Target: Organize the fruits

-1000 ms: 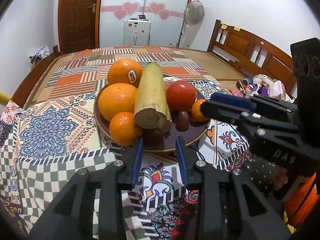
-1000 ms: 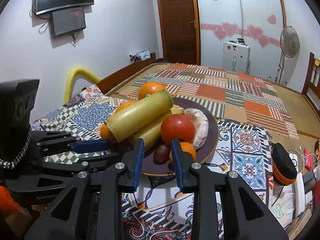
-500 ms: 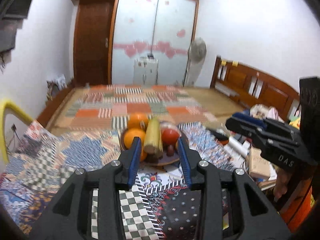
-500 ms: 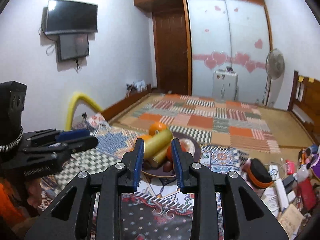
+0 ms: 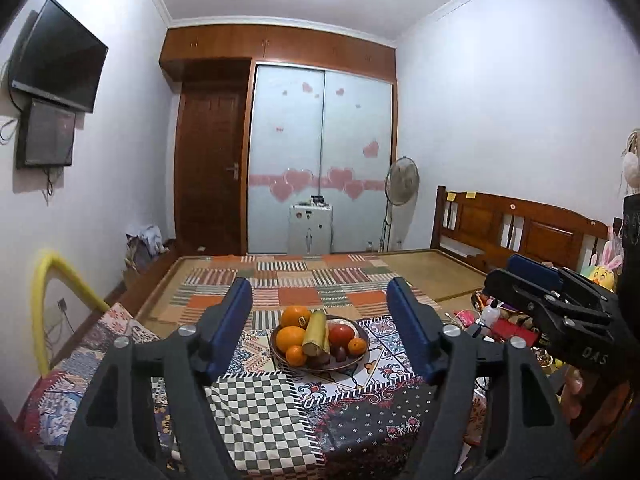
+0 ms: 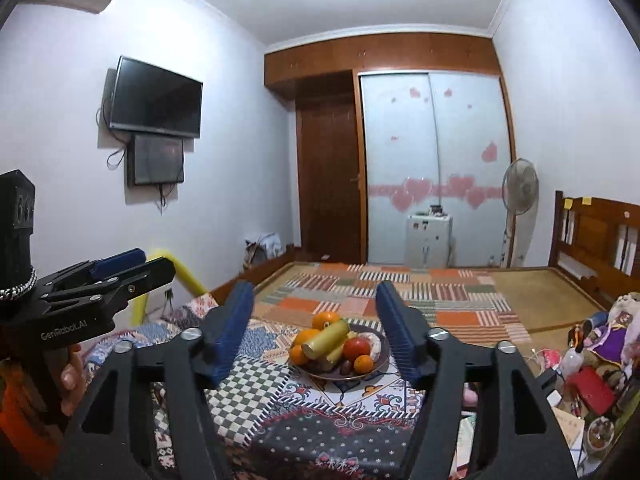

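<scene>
while both hang above the quilt [image 5: 260, 420] | left gripper [image 5: 320, 330] released | right gripper [image 6: 316, 332] released | fruit plate [image 5: 358, 356] between jaws

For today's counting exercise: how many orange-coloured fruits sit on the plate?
4: one at the back, a big one front-left, a small one at the front, a small one right. Others may be hidden.

bright overhead ceiling glare, sharp focus, fisheye-warped dark edges

You're in a home bedroom — a wooden bed headboard [image 5: 520, 228], a patchwork quilt [image 5: 280, 292], a heart-stickered sliding wardrobe [image 5: 320, 160], a wall-mounted TV [image 6: 156, 98] and a standing fan [image 6: 520, 188] show it.
</scene>
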Motion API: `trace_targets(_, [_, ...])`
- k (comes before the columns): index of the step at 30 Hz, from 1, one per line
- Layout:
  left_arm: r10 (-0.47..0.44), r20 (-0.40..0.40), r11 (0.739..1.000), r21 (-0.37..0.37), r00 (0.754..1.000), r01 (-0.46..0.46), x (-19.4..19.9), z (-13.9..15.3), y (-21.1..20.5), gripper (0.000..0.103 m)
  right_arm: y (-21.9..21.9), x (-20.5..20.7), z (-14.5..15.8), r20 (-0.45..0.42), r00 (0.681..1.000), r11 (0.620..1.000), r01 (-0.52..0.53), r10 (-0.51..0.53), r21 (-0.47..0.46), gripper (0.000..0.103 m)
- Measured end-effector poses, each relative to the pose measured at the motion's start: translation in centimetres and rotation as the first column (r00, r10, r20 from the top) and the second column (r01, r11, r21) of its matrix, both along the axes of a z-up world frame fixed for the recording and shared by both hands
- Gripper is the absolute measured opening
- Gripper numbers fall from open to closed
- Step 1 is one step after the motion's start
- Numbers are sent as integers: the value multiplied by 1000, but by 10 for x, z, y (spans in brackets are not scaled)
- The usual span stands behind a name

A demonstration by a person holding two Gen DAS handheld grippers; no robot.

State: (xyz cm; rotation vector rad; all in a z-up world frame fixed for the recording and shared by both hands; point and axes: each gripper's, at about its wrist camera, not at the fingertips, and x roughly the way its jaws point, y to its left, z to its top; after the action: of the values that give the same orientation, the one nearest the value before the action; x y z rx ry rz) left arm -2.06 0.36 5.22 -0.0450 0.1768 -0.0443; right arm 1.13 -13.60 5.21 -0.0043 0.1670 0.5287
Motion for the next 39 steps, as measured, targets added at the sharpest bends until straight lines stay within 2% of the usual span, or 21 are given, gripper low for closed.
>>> trace_targets(2, [4, 9, 1000, 9, 1000, -4, -9, 1, -1, 75, 1, -5, 0, 15, 1000, 1000, 19, -19, 4, 72])
trace_targets(4, [14, 20, 1000, 23, 1000, -15, -15, 1, -3, 80, 2, -6, 0, 24, 999, 999, 33, -33, 1, 82])
trace_targets(9, [25, 48, 999, 37, 999, -26, -26, 1, -6, 88, 0, -13, 2, 47, 997, 998, 58, -58, 1, 85])
trace_targets(13, [24, 53, 999, 40, 998, -26, -30, -1, -7, 92, -1, -23, 2, 69, 995, 997, 78, -78, 0, 97])
trace_targets(20, [16, 58, 999, 35, 998, -18, -34, -2, -8, 95, -2, -28, 4, 80, 993, 996, 85, -85, 8, 98])
trace_targets(24, [15, 67, 999, 40, 998, -18, -37, -2, -10, 95, -3, -36, 0, 94, 991, 996, 90, -90, 10, 102])
trace_targets(39, [21, 72, 999, 42, 997, -24, -38, -3, -11, 99, -8, -35, 1, 87, 991, 995, 96, -98, 17, 103])
